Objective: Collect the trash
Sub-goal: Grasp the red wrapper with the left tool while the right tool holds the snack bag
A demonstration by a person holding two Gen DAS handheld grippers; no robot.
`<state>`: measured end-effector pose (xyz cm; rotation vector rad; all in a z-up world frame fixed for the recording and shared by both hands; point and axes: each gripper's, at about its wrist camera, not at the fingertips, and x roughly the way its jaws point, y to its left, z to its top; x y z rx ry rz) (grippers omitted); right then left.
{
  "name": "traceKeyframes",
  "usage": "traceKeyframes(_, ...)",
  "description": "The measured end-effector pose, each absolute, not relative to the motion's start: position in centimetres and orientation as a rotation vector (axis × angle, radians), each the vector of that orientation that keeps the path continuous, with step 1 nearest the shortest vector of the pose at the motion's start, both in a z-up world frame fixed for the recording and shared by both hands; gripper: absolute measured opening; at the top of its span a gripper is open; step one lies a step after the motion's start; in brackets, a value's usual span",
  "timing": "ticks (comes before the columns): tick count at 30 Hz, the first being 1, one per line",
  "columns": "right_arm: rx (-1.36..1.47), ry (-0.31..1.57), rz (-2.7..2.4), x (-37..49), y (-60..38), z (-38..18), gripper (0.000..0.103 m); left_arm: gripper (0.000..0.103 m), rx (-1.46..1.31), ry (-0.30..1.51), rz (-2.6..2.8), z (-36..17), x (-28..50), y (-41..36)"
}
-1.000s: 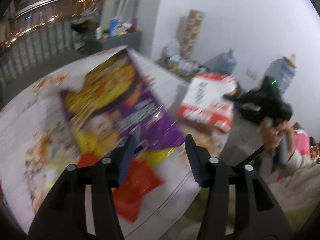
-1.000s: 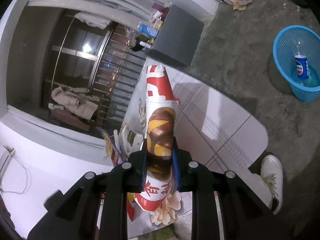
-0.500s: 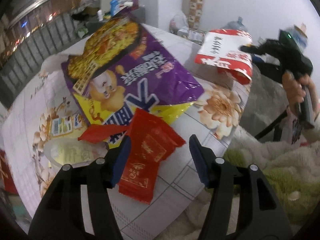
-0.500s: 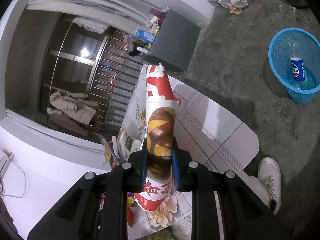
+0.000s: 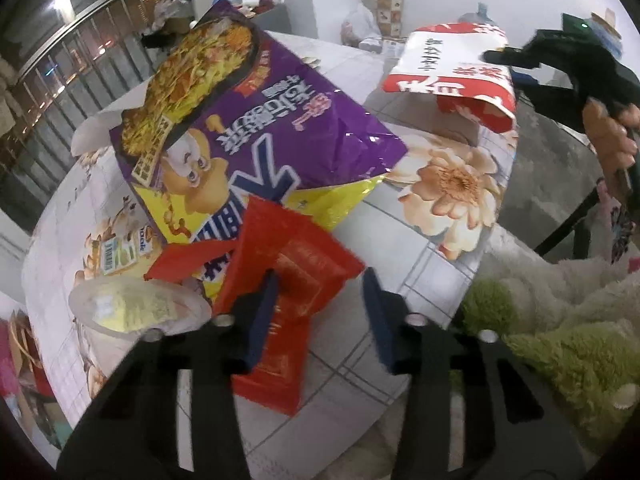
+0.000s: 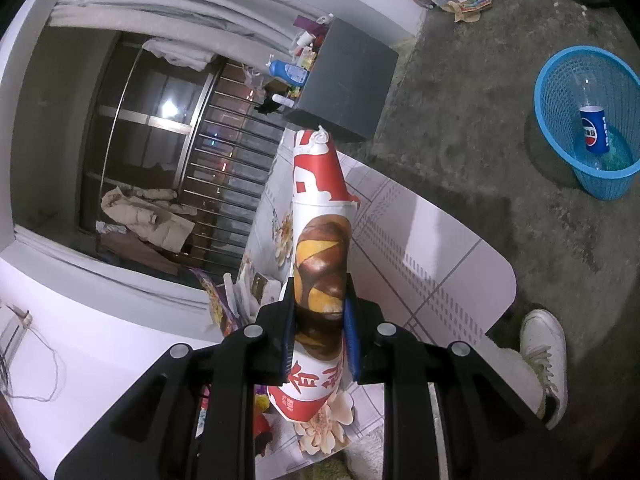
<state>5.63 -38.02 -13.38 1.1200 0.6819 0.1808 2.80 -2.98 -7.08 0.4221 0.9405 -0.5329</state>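
The left gripper points down at the floral table, its fingers closing around a red snack wrapper; the wrapper's corner lies between them, but the pads do not yet press on it. The red wrapper rests partly on a large purple and yellow noodle bag, which lies behind it toward the middle of the table. Just beside the red wrapper, on the side away from the person, stands a clear plastic cup.

The right gripper has its fingers clenched on a red and white snack packet, holding it in the air above the table's edge. Well apart from the table, on the concrete floor, sits a blue plastic basket with a Pepsi bottle inside.
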Motion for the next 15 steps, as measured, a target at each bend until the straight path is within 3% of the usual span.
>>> traceKeyframes(3, 1.128, 0.679, 0.186, 5.5, -38.0, -13.5, 0.021, 0.021, 0.401, 0.932, -0.533, -6.7, 3.0, -2.8)
traceKeyframes(4, 1.129, 0.677, 0.186, 5.4, -38.0, -13.6, 0.021, 0.010, 0.402, 0.928, -0.534, -6.6, 3.0, -2.8)
traceKeyframes(7, 1.137, 0.668, 0.190, 5.2, -38.3, -13.6, 0.021, 0.002, 0.406, 0.923, -0.536, -6.1, 3.1, -2.5)
traceKeyframes(15, 1.164, 0.612, 0.182, 3.7, -39.5, -13.4, 0.021, 0.000, 0.380, 0.863, -0.571, -2.9, 2.5, -2.0)
